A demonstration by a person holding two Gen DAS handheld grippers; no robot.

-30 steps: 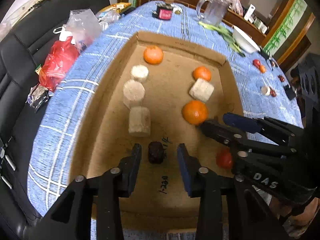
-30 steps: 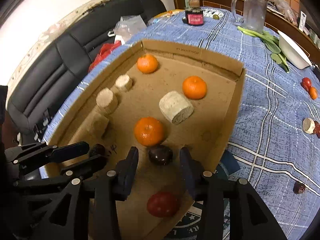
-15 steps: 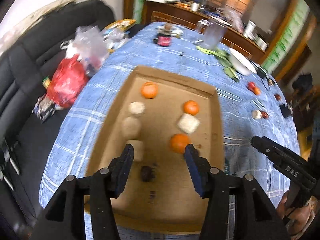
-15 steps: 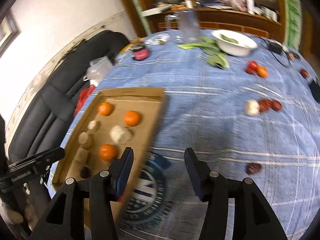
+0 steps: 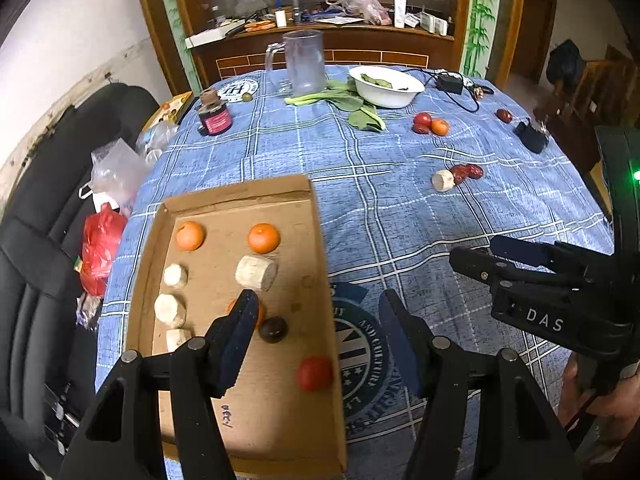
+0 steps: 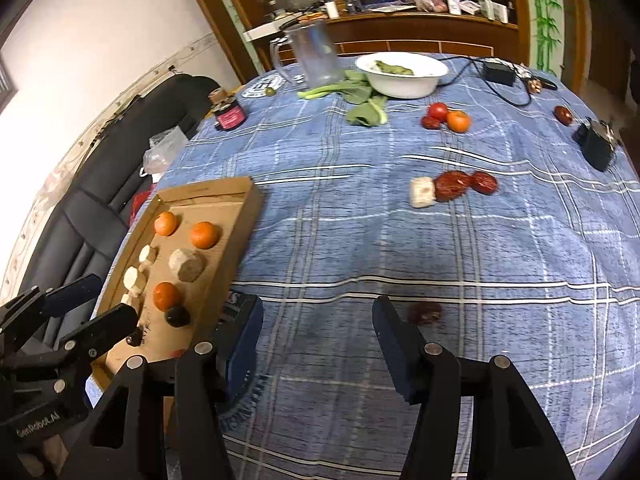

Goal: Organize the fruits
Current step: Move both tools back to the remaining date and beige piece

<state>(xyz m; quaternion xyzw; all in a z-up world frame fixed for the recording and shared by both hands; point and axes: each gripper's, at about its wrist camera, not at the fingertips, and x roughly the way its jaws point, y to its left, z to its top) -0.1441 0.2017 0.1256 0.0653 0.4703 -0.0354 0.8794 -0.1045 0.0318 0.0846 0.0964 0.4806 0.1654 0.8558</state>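
Round glossy fruits [image 5: 263, 237] fill flat cardboard tray [image 5: 316, 216].

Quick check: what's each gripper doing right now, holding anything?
Left gripper: jaws opening, nothing between them.
Right gripper: jaws opening, nothing between them.

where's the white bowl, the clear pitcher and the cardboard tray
white bowl [image 5: 394, 96], left wrist view, on its outer front wall
clear pitcher [image 5: 305, 62], left wrist view, on the middle of its body
cardboard tray [image 5: 240, 196], left wrist view, on its far wall
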